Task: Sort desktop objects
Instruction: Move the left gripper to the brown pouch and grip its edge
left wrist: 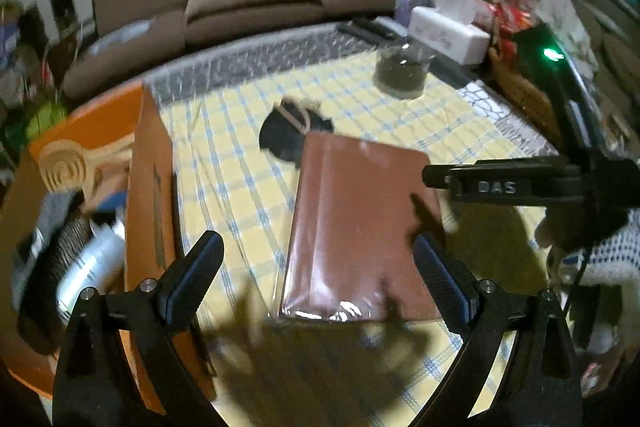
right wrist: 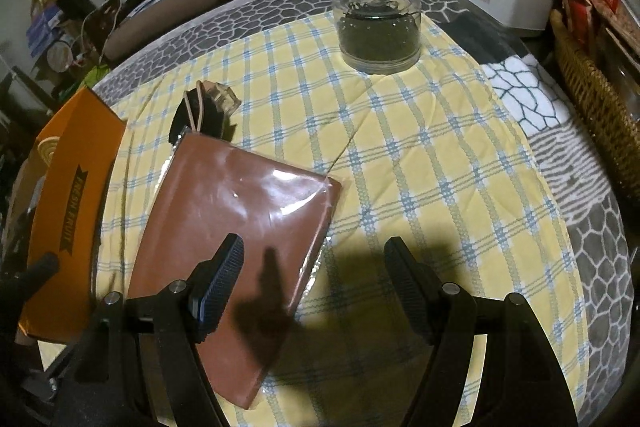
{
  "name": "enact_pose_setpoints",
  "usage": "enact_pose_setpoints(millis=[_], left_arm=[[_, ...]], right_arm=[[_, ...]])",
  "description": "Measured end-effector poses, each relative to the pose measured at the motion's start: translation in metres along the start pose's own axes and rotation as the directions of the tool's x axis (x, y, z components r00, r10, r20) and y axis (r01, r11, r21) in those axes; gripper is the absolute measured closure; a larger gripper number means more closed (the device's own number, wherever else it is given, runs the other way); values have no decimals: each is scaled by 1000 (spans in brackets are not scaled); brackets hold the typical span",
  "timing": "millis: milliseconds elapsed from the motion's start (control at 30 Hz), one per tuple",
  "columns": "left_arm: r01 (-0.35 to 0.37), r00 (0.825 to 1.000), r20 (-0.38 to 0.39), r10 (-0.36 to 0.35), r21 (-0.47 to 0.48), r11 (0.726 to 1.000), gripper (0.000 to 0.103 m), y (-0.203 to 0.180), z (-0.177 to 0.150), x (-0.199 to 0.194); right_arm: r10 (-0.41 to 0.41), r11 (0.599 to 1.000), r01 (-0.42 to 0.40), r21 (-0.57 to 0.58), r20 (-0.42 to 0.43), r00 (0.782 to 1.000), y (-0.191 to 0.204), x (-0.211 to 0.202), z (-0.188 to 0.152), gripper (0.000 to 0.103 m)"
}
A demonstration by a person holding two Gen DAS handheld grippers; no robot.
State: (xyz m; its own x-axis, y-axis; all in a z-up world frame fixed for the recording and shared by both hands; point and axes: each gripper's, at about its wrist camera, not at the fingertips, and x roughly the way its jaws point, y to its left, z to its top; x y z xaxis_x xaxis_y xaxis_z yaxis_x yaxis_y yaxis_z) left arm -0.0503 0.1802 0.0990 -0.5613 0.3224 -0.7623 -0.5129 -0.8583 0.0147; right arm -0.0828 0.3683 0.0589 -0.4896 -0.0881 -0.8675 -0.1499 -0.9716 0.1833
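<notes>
Both claws are spread wide with nothing between the pads: left claw (left wrist: 318,275) hangs over the flat brown notebook in clear plastic wrap (left wrist: 360,227), right claw (right wrist: 314,267) sits over that notebook's near right corner, its left pad above the cover, its right pad over bare cloth.

The notebook lies flat on the yellow-and-blue checked cloth (right wrist: 420,155) on the counter, just right of the open orange cardboard box marked FRESH FRUIT (right wrist: 76,195). The box already holds a silver can (left wrist: 92,267) and other bits, too blurred to name. A small black item with a tan band (right wrist: 200,111) touches the notebook's far edge. A clear glass jar of dark contents (right wrist: 378,27) stands well apart at the far side.

My read: the notebook goes next, into the box.

How to do it well:
- It's flat and the wrap is slick. Don't pinch from above; take an edge.
- The near right corner looks the most open; bite deep across the thickness.
- Use the other claw to brace the left edge so it can't slide under the box.
- Lift the near end first, clear the box wall, then lower it in.
- Mind the black item on lift-off.
</notes>
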Motion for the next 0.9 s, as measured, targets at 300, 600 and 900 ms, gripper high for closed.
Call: enact_pose_setpoints(millis=[300, 600, 900], left_arm=[[37, 995, -93, -33, 39, 999, 8, -18, -8, 26], [12, 979, -204, -6, 27, 1000, 9, -19, -23, 57], [55, 964, -255, -73, -78, 995, 7, -5, -32, 76]], right_arm=[[38, 997, -38, 61, -3, 999, -13, -2, 1, 51], [121, 990, -117, 79, -42, 992, -5, 6, -4, 54], [102, 995, -100, 24, -120, 988, 16, 24, -14, 53]])
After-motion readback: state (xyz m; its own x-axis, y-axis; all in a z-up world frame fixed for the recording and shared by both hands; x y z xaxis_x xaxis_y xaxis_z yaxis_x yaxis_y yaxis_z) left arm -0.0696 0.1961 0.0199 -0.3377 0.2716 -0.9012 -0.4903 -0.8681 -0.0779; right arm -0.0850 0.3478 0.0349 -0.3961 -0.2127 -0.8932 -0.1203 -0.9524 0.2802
